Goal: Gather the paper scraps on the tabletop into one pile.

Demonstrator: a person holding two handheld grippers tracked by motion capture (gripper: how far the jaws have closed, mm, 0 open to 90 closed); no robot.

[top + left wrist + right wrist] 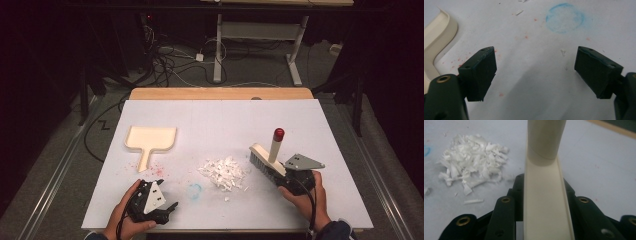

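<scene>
A cream hand brush (265, 159) with grey bristles and a red-tipped handle (278, 134) stands on the white table at the right. My right gripper (286, 176) is shut on the near end of the brush's head (546, 202). A pile of white paper scraps (223, 173) lies just left of the bristles and appears as scraps (471, 167) in the right gripper view. A cream dustpan (150, 140) lies flat at the left, its handle pointing toward me. My left gripper (171, 209) stands open and holds nothing near the front edge, its fingertips (480, 70) over bare table beside the dustpan's edge (439, 40).
A faint blue ring mark (195, 190) and red specks (155, 171) stain the white sheet (220, 120). The wooden table edge (220, 93) lies at the back. Beyond it are cables and table legs (218, 50) on the floor.
</scene>
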